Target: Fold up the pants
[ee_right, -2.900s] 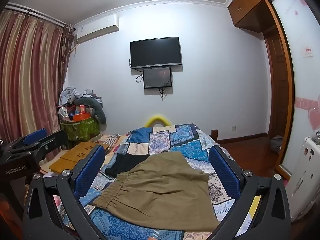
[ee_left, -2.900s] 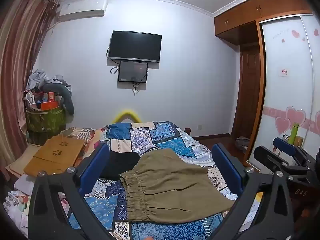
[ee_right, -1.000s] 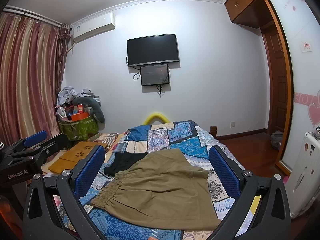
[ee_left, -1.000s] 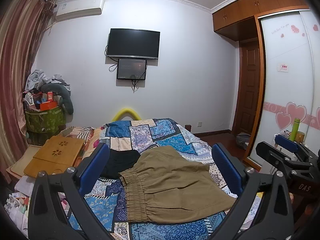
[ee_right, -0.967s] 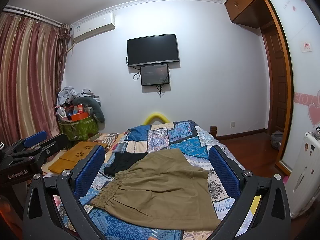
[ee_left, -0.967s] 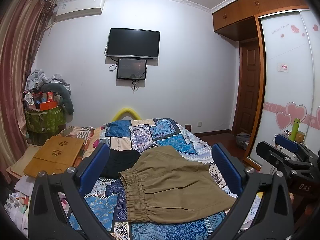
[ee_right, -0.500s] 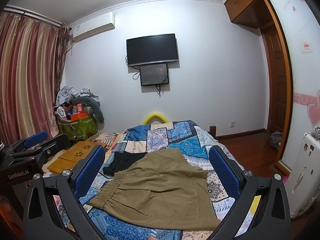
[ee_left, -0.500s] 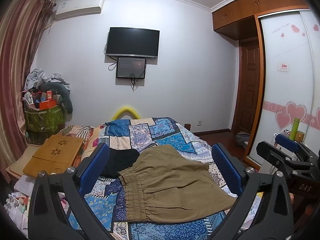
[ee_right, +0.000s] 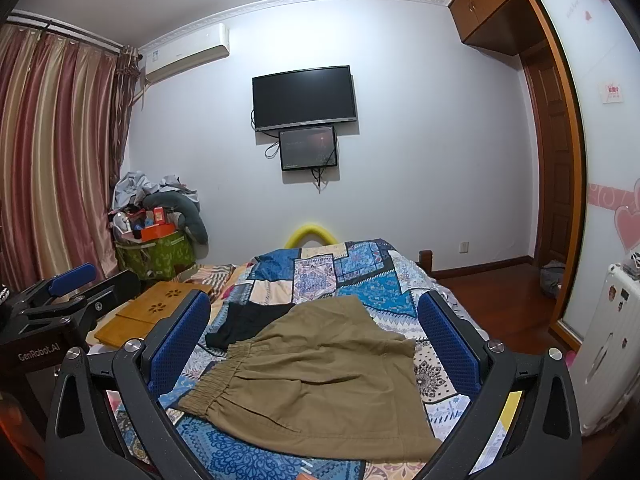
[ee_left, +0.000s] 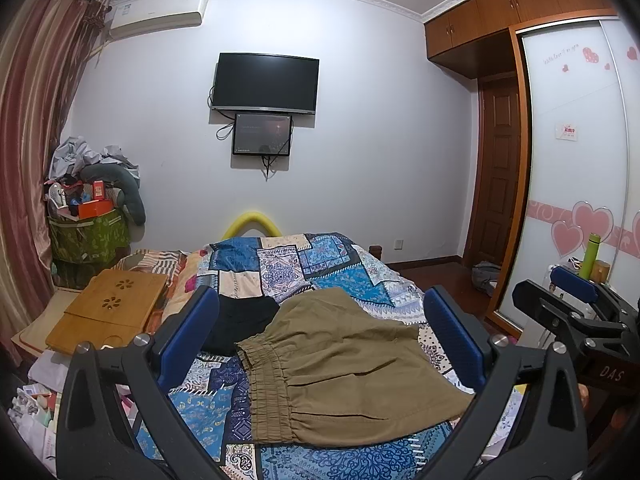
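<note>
The tan pants (ee_left: 344, 364) are spread flat on the patchwork bed cover (ee_left: 288, 260). A black cloth (ee_left: 240, 324) is laid just beside them, far left. Both the left gripper (ee_left: 320, 332) and right gripper (ee_right: 316, 332) are held wide apart, empty. A green bag (ee_right: 160, 258) at the far left is filled with boxes.

Pants (ee_left: 344, 364) — matt cloth (creased).
</note>
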Demonstrator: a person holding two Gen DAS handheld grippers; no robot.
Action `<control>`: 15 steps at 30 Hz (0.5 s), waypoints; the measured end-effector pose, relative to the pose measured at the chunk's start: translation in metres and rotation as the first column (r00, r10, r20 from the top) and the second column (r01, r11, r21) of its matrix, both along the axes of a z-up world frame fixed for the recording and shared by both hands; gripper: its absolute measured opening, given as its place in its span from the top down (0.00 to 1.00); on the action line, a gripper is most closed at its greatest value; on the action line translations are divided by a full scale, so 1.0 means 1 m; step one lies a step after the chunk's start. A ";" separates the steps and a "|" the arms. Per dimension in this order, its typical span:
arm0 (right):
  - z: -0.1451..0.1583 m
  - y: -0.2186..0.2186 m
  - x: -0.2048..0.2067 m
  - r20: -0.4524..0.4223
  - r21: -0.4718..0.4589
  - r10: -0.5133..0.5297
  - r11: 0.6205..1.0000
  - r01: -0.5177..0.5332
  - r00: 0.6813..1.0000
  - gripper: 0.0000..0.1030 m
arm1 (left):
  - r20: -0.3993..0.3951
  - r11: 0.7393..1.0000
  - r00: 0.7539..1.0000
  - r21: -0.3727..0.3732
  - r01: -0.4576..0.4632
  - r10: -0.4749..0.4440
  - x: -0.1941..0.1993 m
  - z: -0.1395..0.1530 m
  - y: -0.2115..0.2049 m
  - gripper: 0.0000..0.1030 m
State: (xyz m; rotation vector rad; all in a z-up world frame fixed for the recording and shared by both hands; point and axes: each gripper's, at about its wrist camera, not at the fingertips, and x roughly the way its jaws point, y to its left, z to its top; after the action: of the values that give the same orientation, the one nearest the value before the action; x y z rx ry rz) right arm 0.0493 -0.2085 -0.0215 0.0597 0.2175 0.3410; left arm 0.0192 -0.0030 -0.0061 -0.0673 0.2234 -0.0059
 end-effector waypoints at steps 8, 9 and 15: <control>-0.005 0.000 0.011 -0.017 -0.004 -0.004 1.000 0.004 1.000 0.00 | -0.024 1.000 1.000 0.009 -0.018 0.019 0.014 -0.005 0.003 0.00; -0.008 0.001 0.015 -0.025 -0.010 -0.003 1.000 0.003 1.000 0.00 | -0.036 1.000 0.999 0.013 -0.020 0.020 0.020 -0.006 0.004 0.00; -0.024 -0.004 0.052 -0.085 -0.028 -0.017 1.000 0.014 0.996 0.00 | -0.140 1.000 0.990 0.001 0.001 -0.001 0.071 -0.024 0.013 0.00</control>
State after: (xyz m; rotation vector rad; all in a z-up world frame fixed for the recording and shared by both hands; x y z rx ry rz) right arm 0.1016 -0.2122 -0.0451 0.0490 0.3055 0.3201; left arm 0.0901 0.0099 -0.0304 -0.0668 0.3638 -0.0024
